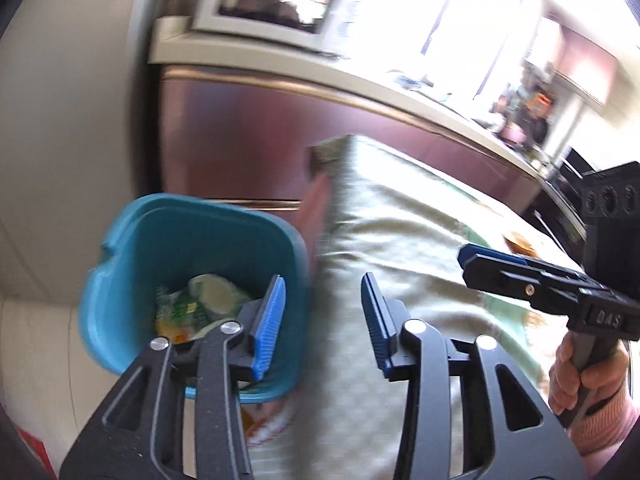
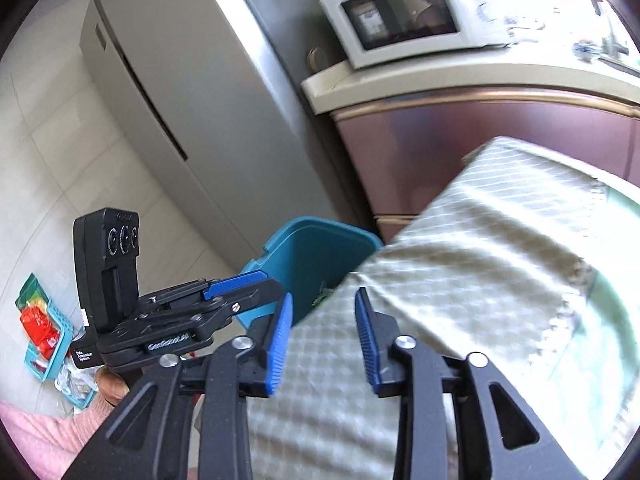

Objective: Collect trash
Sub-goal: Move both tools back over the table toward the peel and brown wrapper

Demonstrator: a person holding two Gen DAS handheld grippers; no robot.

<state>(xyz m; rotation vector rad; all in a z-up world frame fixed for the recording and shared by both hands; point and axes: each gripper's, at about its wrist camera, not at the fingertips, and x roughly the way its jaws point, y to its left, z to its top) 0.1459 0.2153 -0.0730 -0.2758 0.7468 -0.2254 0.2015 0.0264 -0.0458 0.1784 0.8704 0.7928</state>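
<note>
**Both grippers empty beside the trash bin**

Nearest the left wrist camera, the left gripper (image 1: 323, 322) has its blue-padded fingers (image 1: 269, 326) parted, with nothing between them; one pad lies in front of the bin, the other in front of the cloth-covered desk (image 1: 404, 232). In the right wrist view, the right gripper (image 2: 323, 344) likewise has its fingers (image 2: 280, 344) apart and empty, above the patterned cloth. No earlier picture is given, so only the parted state is recorded.

Each gripper appears in the other's view: the right one at the right edge of the left view, held by a hand (image 1: 580, 376) in a pink sleeve; the left one at the left of the right view, with a pink sleeve (image 2: 52, 436) below it.

Just beyond the fingers, the teal trash bin (image 1: 192, 240) stands on the floor against the desk's edge. Crumpled wrappers (image 1: 200, 300), green, white and orange, lie at its bottom.

On the floor to the left, a light-blue basket (image 2: 44, 340) holds red packets. Farther back stand a reddish-brown cabinet (image 2: 480, 152), a white microwave (image 2: 400, 16) on its pale top, and a grey refrigerator (image 2: 172, 60) beside them. The left view is motion-blurred.
</note>
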